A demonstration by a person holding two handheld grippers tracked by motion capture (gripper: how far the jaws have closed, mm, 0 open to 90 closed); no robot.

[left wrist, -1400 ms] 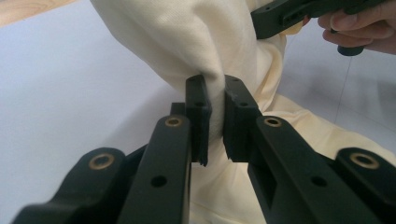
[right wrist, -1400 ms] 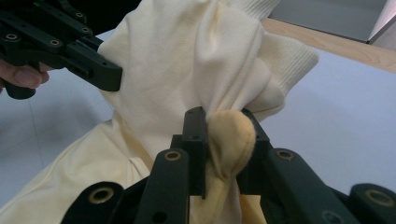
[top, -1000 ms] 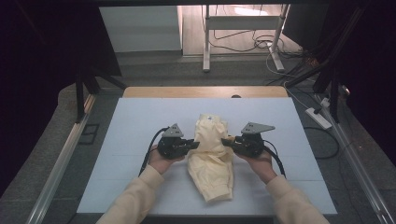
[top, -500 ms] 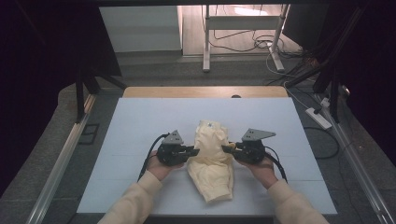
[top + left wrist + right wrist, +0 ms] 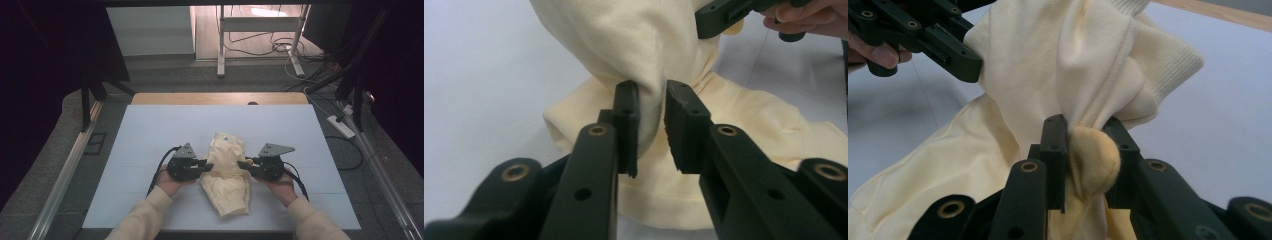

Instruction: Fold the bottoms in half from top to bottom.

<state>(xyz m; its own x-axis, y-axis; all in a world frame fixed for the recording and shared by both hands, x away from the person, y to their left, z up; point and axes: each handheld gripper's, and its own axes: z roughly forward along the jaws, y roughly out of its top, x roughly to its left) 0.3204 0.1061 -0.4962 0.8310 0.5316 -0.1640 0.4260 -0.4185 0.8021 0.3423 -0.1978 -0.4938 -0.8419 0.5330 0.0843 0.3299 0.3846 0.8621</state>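
The desk [image 5: 150,150] is a pale blue-white slab with a wooden strip along its far edge. On it, at mid-width and nearer the near edge than the far one, lies the cream garment [image 5: 227,175] — bunched, its upper part lifted and folded over the lower part, ribbed hem visible in my right gripper view.

My left gripper [image 5: 209,166] meets the garment from its left side. Its jaws have just been opening: a fold of cloth hangs between the pads, touching one pad, with a gap at the other, so nothing is clamped.

My right gripper [image 5: 242,164] meets the garment from its right side — jaws closed on a rounded wad of cloth [image 5: 1093,160], which bulges between the pads.
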